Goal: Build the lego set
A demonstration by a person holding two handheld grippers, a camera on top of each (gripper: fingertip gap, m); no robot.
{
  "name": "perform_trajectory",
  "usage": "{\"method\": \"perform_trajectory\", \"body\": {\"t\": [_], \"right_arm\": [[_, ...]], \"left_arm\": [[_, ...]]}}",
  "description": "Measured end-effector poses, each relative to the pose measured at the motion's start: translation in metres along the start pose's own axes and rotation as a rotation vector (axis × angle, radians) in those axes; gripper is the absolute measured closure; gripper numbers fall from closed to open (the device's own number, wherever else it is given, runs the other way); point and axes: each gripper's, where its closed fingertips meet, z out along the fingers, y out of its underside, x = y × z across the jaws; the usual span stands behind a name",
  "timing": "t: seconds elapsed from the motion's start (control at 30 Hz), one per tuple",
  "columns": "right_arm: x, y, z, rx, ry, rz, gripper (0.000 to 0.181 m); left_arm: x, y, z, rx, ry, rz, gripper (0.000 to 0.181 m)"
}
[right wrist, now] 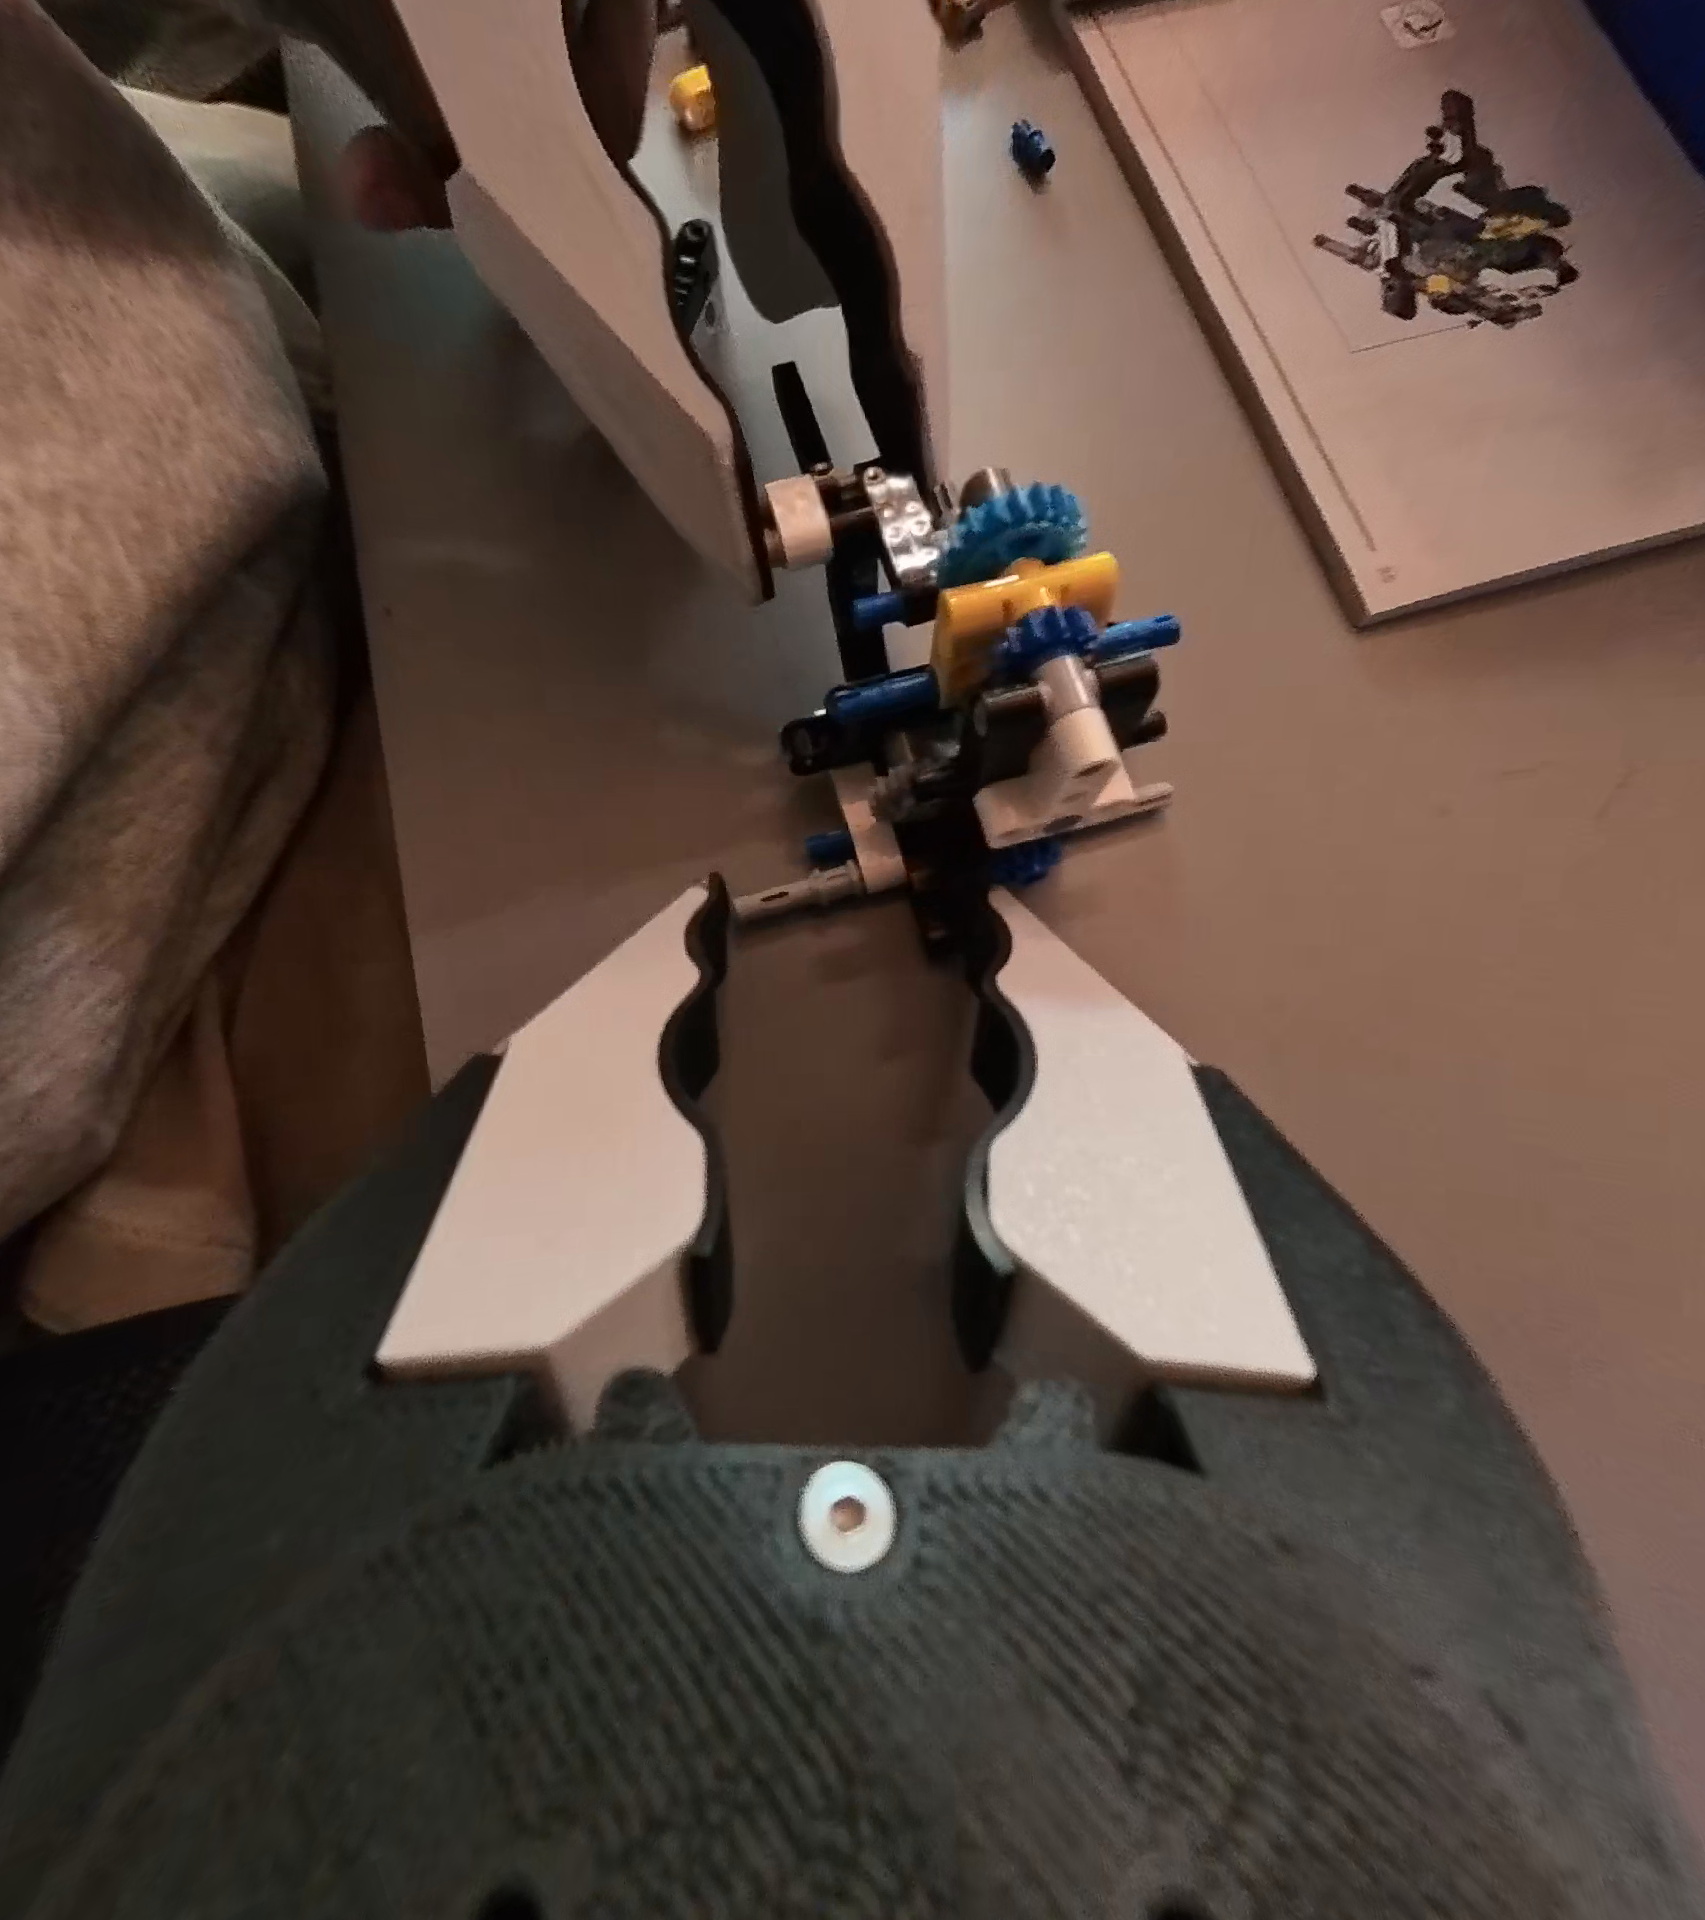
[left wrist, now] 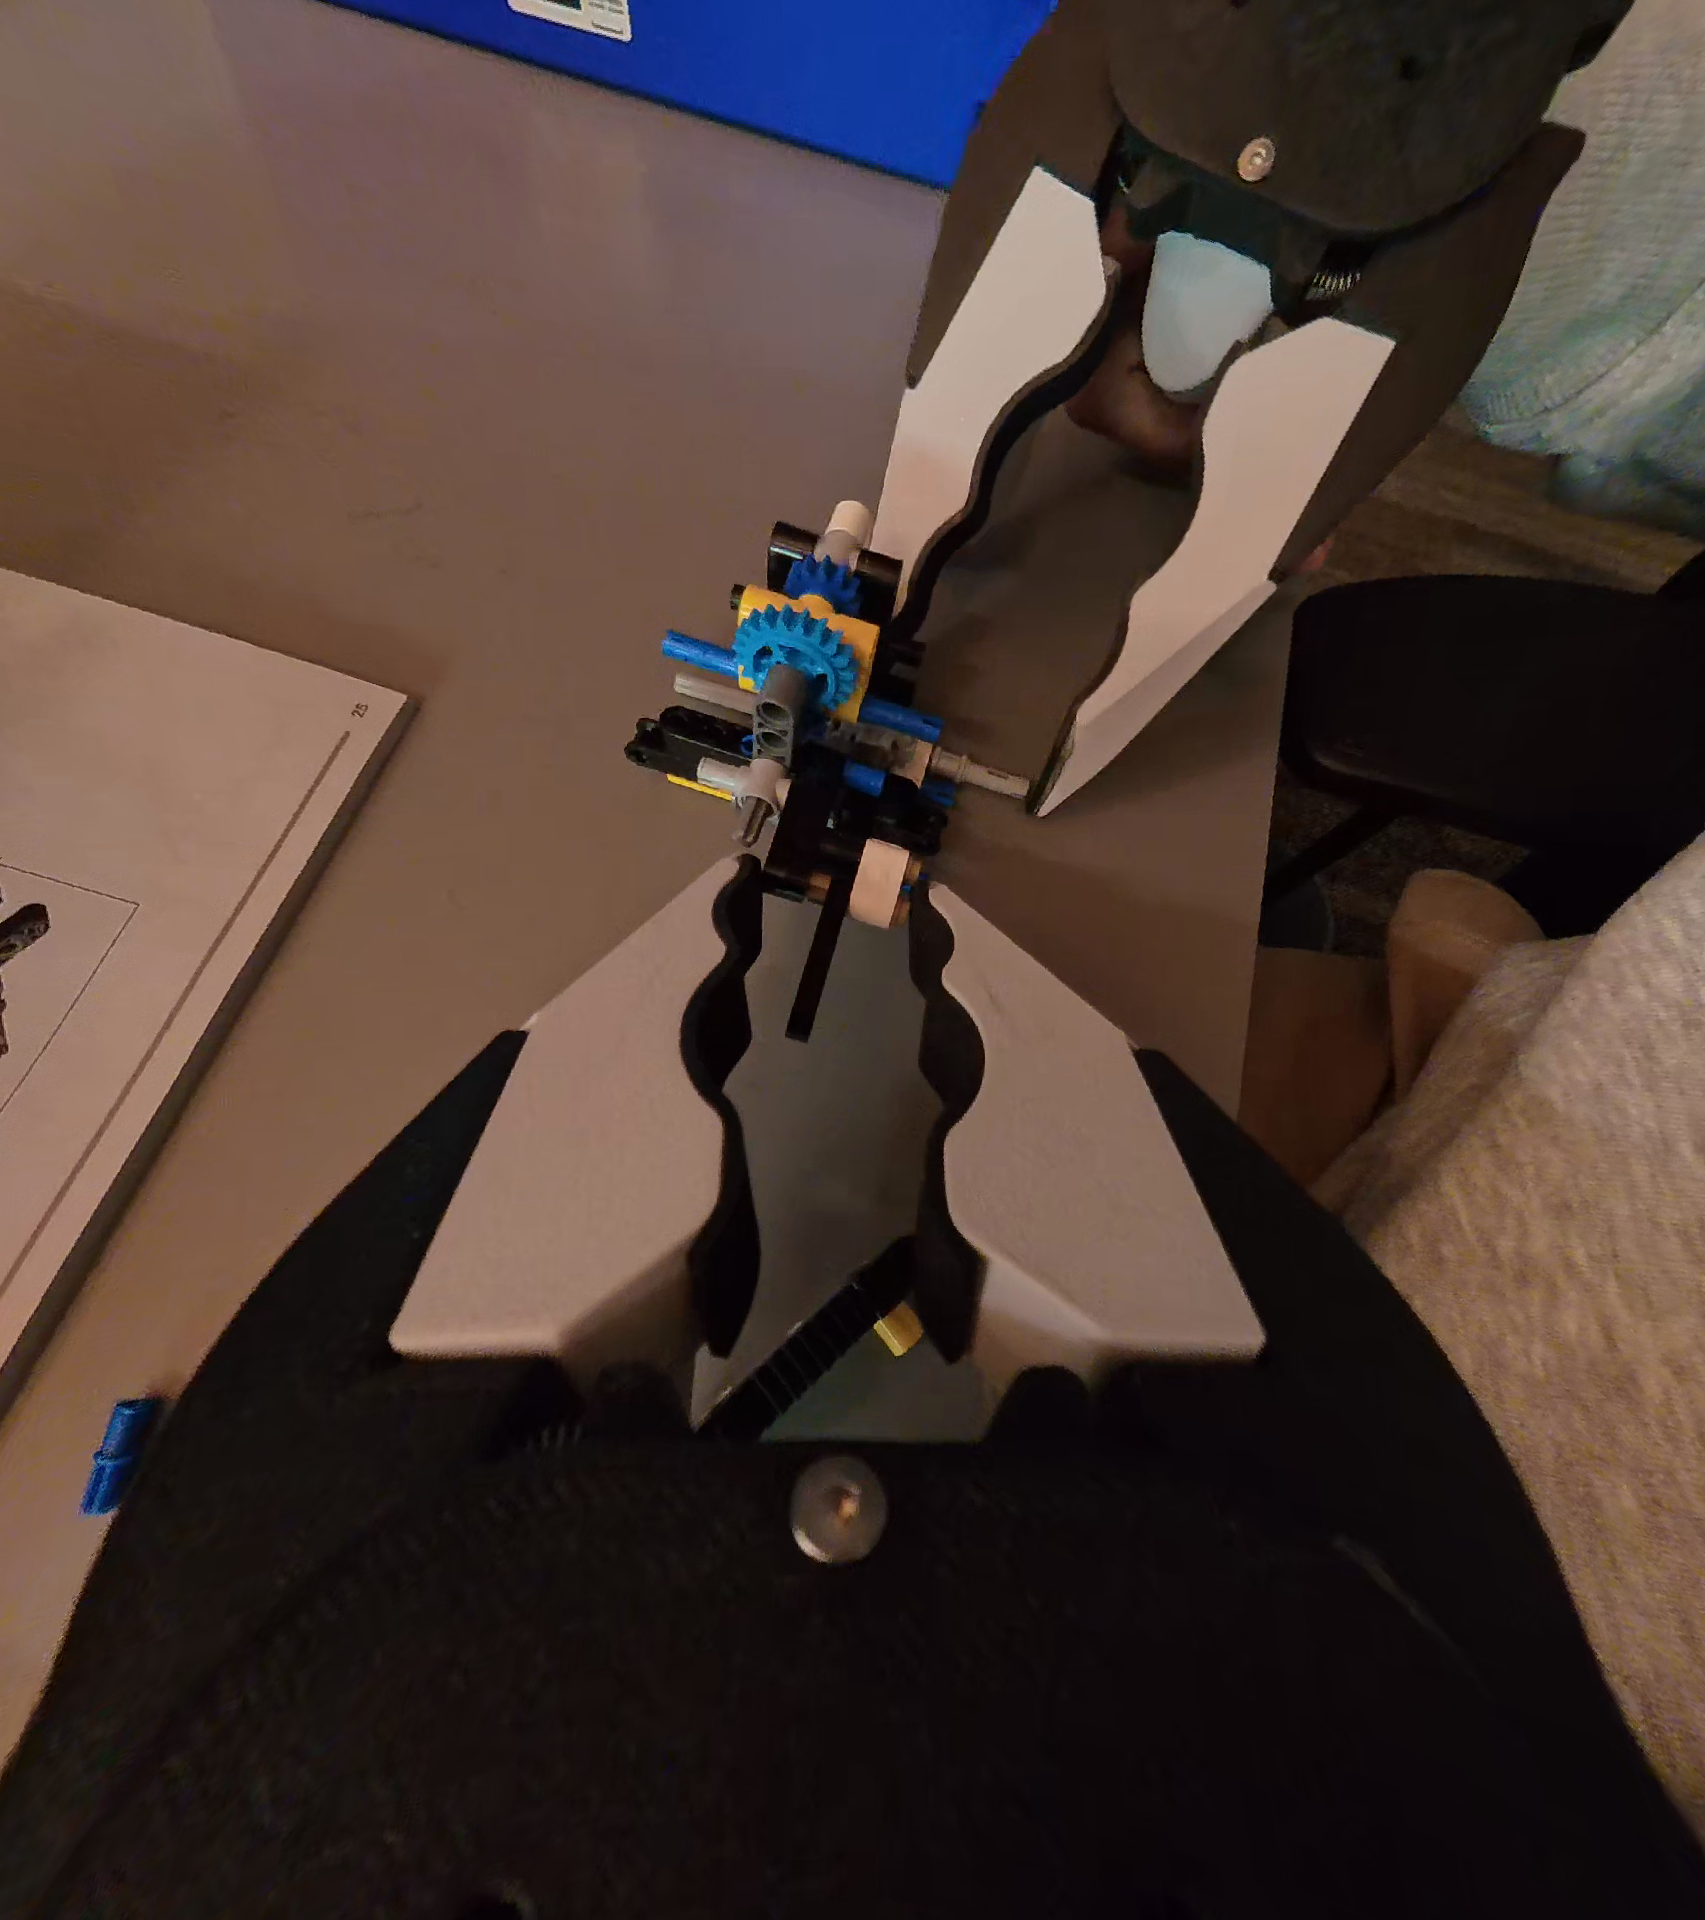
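Left gripper (left wrist: 832, 883): fingers closed on the near end of the model, pinching a black beam and a white bush between the tips; it also shows from the far side in the right wrist view (right wrist: 827, 520).
Right gripper (right wrist: 858, 904): jaws narrowed around the model's other end, the right fingertip against a black beam, the left tip beside a grey axle; whether it truly clamps the piece cannot be told. It also shows from the far side in the left wrist view (left wrist: 973, 707).
Model (left wrist: 796, 696): held up between the two grippers, above the tabletop near its right edge; black beams, a yellow block, light-blue and dark-blue gears, blue pins, grey axles.
Black axle (left wrist: 817, 966): sticks out of the model back between the left gripper's fingers.
Booklet (left wrist: 100, 883): open on the tabletop toward the left edge, a picture of the build on the page.
Blue pin (left wrist: 115, 1455): loose on the tabletop just beside the booklet's edge.
Yellow piece (left wrist: 897, 1330): on the tabletop, seen low between the left fingers, beside a black toothed part.
Blue box (left wrist: 775, 73): at the far edge of the tabletop.
Tabletop (left wrist: 412, 416): plain grey-brown.
Person: grey sleeve (left wrist: 1606, 1247) at the right, beyond the tabletop's right edge.
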Motion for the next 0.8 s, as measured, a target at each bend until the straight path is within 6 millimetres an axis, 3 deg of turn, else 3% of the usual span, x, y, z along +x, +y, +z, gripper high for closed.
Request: {"method": "perform_trajectory", "body": {"t": [0.8], "right_arm": [[-0.0003, 0.0005, -0.0013, 0.016, -0.017, 0.026, 0.139]], "left_arm": [[0.0029, 0.0014, -0.0001, -0.023, 0.004, 0.007, 0.155]]}}
